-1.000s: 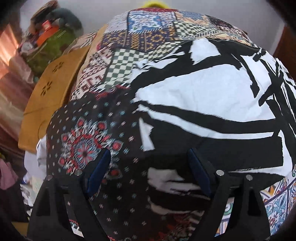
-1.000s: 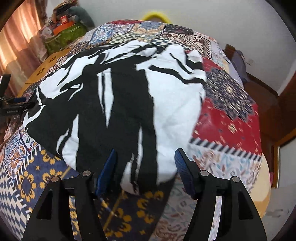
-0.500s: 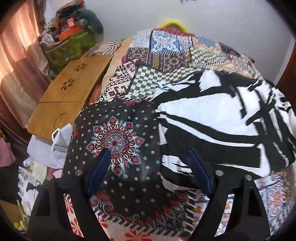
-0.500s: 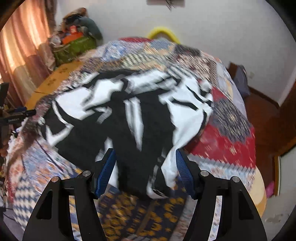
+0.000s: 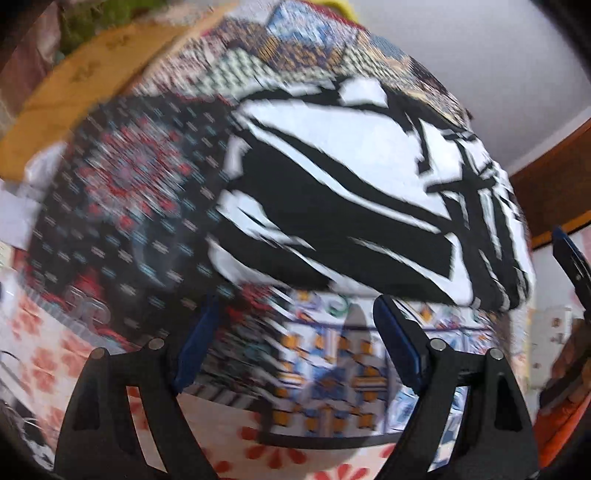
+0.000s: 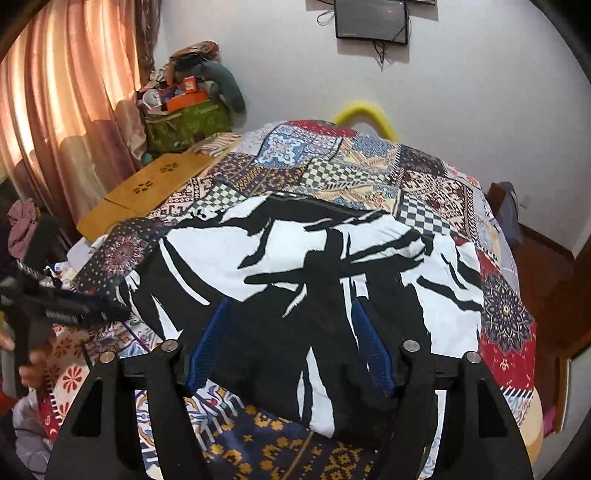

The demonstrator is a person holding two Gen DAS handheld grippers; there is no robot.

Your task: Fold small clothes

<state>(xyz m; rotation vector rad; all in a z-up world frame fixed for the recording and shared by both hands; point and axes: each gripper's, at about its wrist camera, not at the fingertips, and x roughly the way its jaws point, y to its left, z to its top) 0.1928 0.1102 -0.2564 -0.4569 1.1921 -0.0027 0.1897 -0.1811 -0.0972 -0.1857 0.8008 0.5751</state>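
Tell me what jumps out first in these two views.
The black-and-white garment dominates, spread across the middle of the patchwork bedspread. The right gripper, just opened wider, hovers over its near edge, holding nothing. At far left, sunlit orange curtains glow above a wooden board.

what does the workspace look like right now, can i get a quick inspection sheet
surface: patchwork bedspread, patterned, covers the bed
job's things: black and white garment lies spread on the bedspread, near hem between the right fingers
clutter: wooden board at the bed's left edge; green bag piled with things behind it
grippers: left gripper open over bedspread, view blurred; right gripper jaws have just been opening, pads not pressing the garment
cables: wires hang under the wall screen
surroundings: curtain, white wall
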